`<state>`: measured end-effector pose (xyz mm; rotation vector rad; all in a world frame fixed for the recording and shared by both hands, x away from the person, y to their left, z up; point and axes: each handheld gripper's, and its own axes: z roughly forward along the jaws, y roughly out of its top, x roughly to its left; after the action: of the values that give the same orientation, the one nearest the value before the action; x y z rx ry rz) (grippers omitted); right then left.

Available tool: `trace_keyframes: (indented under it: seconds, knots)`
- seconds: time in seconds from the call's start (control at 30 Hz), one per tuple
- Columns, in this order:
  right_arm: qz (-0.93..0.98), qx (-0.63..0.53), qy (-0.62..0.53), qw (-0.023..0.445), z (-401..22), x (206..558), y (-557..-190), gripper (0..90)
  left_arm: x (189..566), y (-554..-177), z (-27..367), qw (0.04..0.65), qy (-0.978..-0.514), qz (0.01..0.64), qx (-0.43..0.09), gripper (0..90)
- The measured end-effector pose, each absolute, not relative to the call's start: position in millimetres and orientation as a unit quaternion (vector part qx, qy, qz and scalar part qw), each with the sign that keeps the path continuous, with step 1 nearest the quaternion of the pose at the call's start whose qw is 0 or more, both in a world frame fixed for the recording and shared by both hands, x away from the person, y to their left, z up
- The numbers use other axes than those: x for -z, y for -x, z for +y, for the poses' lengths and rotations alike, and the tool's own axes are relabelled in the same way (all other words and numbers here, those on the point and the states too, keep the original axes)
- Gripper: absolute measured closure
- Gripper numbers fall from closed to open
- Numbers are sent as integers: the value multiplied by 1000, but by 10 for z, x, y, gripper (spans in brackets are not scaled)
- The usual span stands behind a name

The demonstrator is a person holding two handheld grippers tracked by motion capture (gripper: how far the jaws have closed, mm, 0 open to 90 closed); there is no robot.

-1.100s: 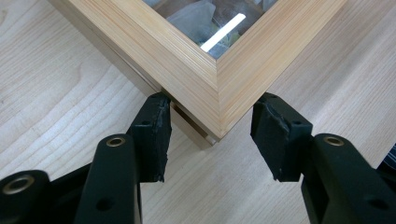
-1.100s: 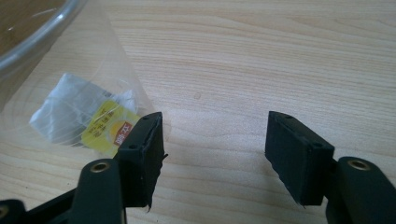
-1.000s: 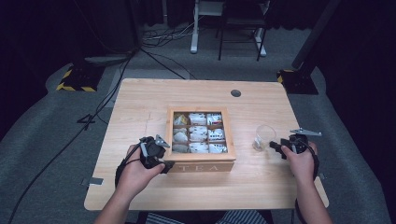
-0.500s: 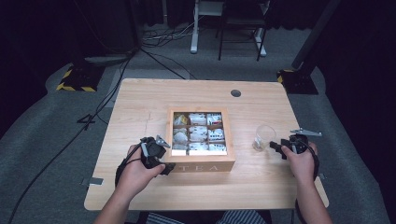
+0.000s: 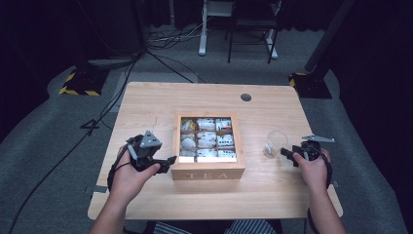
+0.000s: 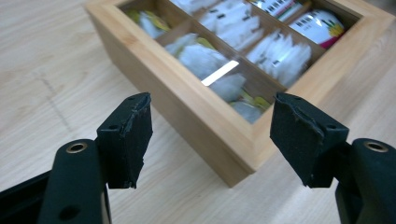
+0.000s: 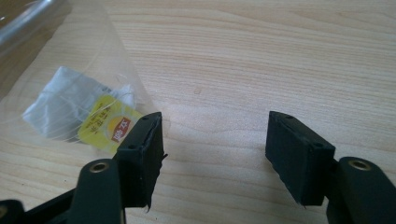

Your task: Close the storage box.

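Black, rough-edged pads are being shown on both tools, with a torn foam-like surface. The left gripper (image 5: 168,162) is being held just beside the left front corner of the tea box (image 5: 208,171), and its jaws have just been opening; they are standing apart with nothing between them, and the box corner is being seen beyond the gap in the left gripper view (image 6: 243,154). The right gripper (image 5: 286,154) is being kept with its jaws wide apart over bare wood, and nothing is being gripped by it.

Pale wood with a fine straight grain is forming the table (image 5: 146,105). The box is square, made of light wood, and it is being divided into small compartments filled with white paper tea bags (image 6: 205,58). On its front wall the word "TEA" is being read in the high view.

Just left of the right gripper, a clear glass (image 5: 274,142) is standing on the table. Inside it a crumpled white tea bag with a yellow tag (image 7: 105,126) is lying; red writing is being seen on the tag, but it cannot be read.
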<state>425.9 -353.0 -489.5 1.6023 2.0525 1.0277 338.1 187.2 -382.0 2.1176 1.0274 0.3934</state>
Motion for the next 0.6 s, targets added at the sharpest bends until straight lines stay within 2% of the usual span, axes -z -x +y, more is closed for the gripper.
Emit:
trace_keyframes:
  seconds: [0.17,0.6]
  knots:
    - [724,-359,-563,173,-3541,4907,-4252,365,3805,-3439,2062,349,-823,402,-198,295]
    - [744,-352,-535,189,-3583,4971,-4242,281,4110,-3718,2391,328,-804,451,-205,270]
